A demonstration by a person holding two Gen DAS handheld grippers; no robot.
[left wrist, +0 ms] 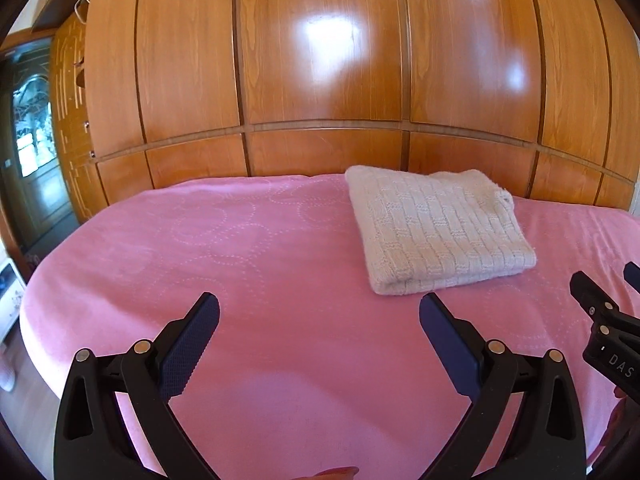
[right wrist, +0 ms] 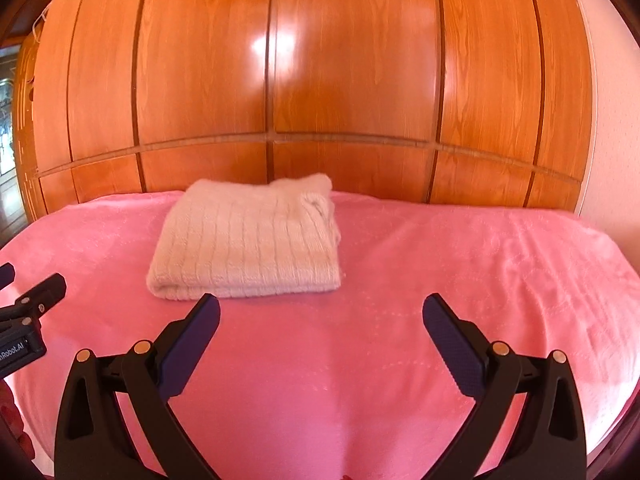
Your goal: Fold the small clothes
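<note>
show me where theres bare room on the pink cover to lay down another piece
Bare patches: the wide stretch left of the folded white knit, toward the pink cover's rounded edge; the strip right of the knit; the near area under the open left gripper and right gripper. Tightest: between knit and wooden panelling.

Folded knit garment point(left wrist: 438, 228) on the bedspread point(left wrist: 248, 248), wooden panelling point(left wrist: 320, 60) behind it.

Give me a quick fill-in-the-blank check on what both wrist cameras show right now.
1. The white knit garment lies ____ on the pink bedcover.
2. The left gripper has its jaws ____.
3. The right gripper holds ____.
4. Behind the bed stands a ____ wardrobe.

Missing words: folded; open; nothing; wooden
</note>
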